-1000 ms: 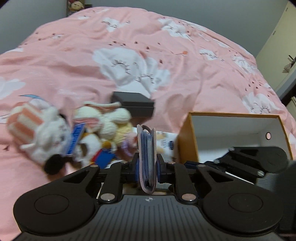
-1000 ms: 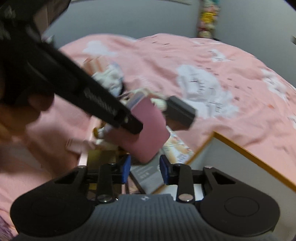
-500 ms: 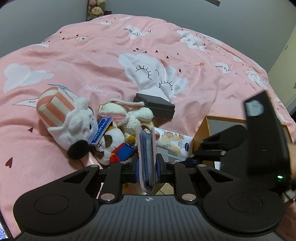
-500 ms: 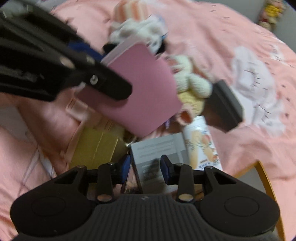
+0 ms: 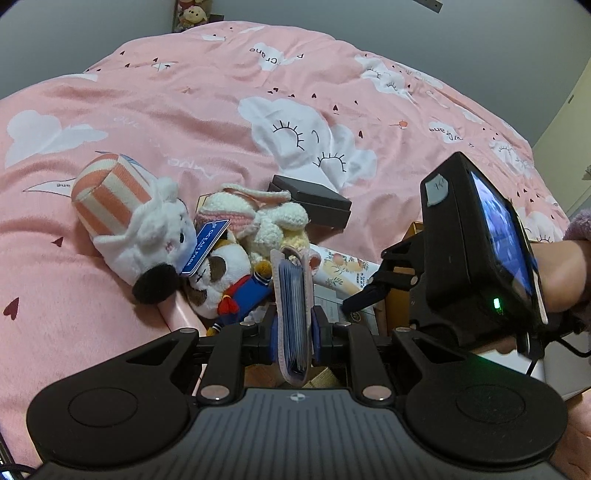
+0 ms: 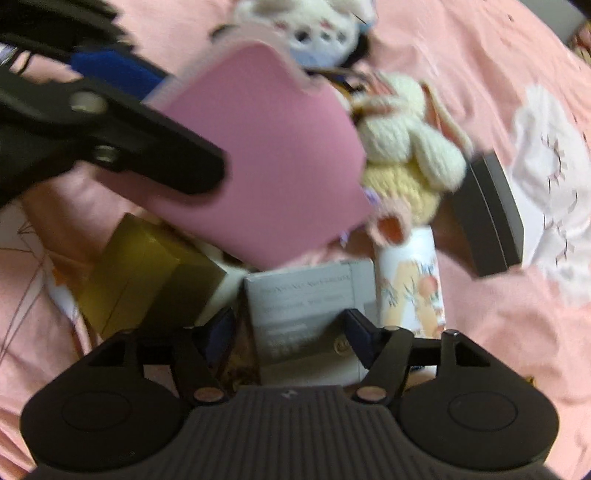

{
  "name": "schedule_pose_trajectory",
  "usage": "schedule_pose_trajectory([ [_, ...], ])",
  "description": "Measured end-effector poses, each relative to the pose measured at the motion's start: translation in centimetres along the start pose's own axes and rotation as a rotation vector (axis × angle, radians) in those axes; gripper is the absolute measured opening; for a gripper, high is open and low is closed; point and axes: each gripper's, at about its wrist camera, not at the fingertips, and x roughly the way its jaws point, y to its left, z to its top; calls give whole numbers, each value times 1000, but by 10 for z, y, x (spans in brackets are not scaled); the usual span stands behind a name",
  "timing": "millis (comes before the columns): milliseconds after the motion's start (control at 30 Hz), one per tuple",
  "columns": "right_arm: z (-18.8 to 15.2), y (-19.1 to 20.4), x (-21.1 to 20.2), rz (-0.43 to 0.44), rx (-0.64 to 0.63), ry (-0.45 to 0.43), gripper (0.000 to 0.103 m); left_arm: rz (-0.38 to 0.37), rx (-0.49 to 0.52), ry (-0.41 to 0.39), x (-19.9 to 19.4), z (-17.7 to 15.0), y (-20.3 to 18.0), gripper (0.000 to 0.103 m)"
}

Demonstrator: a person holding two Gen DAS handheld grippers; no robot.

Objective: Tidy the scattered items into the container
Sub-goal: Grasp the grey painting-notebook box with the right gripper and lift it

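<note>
Pink card holder [image 5: 291,310] is clenched in the left claw [image 5: 293,328] above the bed [image 5: 184,122], while the right claw [image 6: 288,328] is opening over a grey box [image 6: 306,295] (nothing gripped yet), so plush toys [image 5: 147,236], boxes and tube [image 6: 410,280] remain outside the container [image 5: 400,299].

So the whole scene sits on a bed with a soft pink duvet [image 5: 184,122] printed with white sleepy-eyed clouds, tiny dark hearts and some lettering. It's rumpled in folds and fills nearly everything. Behind the far edge is a plain grey-blue wall [image 5: 332,22], evenly lit, no harsh shadows. Far left against that wall there's a small stack of plush toys [image 5: 190,16]. Off to the right, a pale cream cupboard door [image 5: 569,125].
</note>
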Motion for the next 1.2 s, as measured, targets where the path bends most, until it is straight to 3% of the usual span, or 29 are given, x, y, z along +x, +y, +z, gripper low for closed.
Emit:
schedule_pose_trajectory([
  [333, -12, 6, 6, 5, 22, -12, 75, 11, 7, 8, 5, -5, -2, 20],
  [500, -22, 12, -2, -18, 56, -44, 55, 10, 7, 4, 5, -4, -2, 20],
  [667, -27, 39, -14, -145, -53, -86, 42, 6, -9, -3, 5, -4, 0, 20],
  [767, -29, 47, -22, -220, -78, -106, 41, -4, -20, -33, 0, -4, 1, 20],
  [1000, -40, 57, -24, -273, -75, -121, 39, 7, -37, -78, -7, -2, 4, 20],
  [1200, -49, 63, -9, -224, -57, -107, 39, 1, -46, -77, -6, -1, 7, 20],
])
